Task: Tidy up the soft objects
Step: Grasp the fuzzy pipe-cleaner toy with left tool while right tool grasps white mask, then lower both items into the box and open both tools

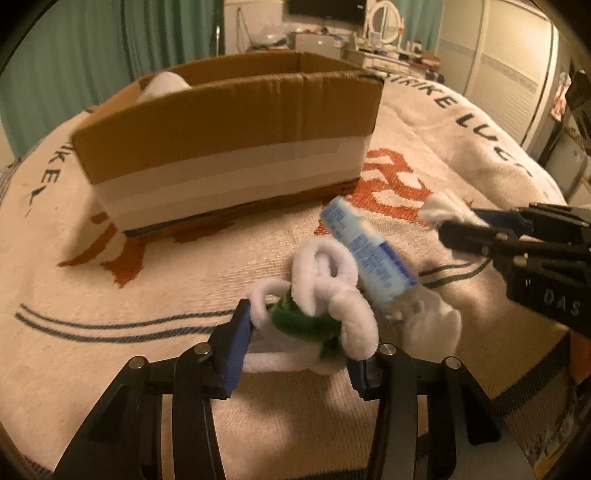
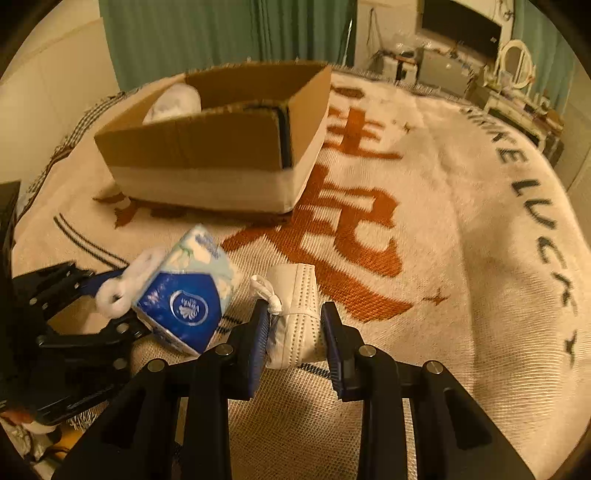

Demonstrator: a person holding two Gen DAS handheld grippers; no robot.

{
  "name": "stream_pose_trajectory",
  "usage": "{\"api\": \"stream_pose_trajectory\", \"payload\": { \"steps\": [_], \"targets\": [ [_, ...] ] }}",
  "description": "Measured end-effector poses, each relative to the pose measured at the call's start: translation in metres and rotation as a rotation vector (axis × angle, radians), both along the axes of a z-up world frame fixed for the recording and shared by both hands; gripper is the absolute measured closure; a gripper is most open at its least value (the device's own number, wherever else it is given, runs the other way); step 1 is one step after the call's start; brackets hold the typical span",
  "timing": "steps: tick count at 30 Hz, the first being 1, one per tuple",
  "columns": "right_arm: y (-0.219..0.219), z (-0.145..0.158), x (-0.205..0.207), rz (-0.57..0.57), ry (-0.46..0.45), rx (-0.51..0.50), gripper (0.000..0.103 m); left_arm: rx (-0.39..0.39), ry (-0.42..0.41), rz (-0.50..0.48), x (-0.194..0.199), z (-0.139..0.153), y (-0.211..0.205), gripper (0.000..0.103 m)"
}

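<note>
My left gripper (image 1: 299, 343) is closed around a white and green fuzzy pipe-cleaner flower (image 1: 317, 295), held just above the blanket. A blue tissue pack (image 1: 367, 254) leans on it; it also shows in the right wrist view (image 2: 188, 291). My right gripper (image 2: 295, 339) is shut on a folded white face mask (image 2: 295, 314); it shows at the right of the left wrist view (image 1: 458, 221). The open cardboard box (image 1: 229, 147) stands behind, with a white soft thing (image 2: 173, 101) inside at its left end.
Everything rests on a bed with a cream blanket (image 2: 461, 221) bearing orange characters and dark letters. Green curtains (image 2: 221, 33) hang behind. A cluttered dresser with a round mirror (image 2: 513, 62) stands at the far right.
</note>
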State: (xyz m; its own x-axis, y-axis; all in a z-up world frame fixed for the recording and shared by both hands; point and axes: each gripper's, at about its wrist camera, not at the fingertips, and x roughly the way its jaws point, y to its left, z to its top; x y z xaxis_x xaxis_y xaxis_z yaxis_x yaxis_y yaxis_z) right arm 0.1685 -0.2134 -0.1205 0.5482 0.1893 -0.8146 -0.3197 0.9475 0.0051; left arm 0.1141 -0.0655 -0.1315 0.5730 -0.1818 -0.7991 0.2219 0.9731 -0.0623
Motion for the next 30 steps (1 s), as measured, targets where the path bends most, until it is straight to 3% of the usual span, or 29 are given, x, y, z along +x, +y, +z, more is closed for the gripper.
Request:
{"api": "stream_pose_trajectory", "payload": {
  "steps": [8,19,26,30],
  "targets": [
    [0.011,0.039,-0.025,-0.001,-0.092,0.011,0.074,-0.031,-0.118,0.023,-0.027,0.054,0.017,0.058],
    [0.032,0.13,-0.059,0.039,-0.274,0.028,0.074,-0.043,-0.289,0.043,-0.037,0.125,0.043,0.058],
    [0.053,0.183,-0.031,0.073,-0.374,0.068,0.074,0.002,-0.387,0.066,-0.015,0.158,0.058,0.058],
    [0.065,0.196,0.002,0.087,-0.395,0.093,0.074,-0.002,-0.374,0.065,0.016,0.159,0.066,0.058]
  ]
}}
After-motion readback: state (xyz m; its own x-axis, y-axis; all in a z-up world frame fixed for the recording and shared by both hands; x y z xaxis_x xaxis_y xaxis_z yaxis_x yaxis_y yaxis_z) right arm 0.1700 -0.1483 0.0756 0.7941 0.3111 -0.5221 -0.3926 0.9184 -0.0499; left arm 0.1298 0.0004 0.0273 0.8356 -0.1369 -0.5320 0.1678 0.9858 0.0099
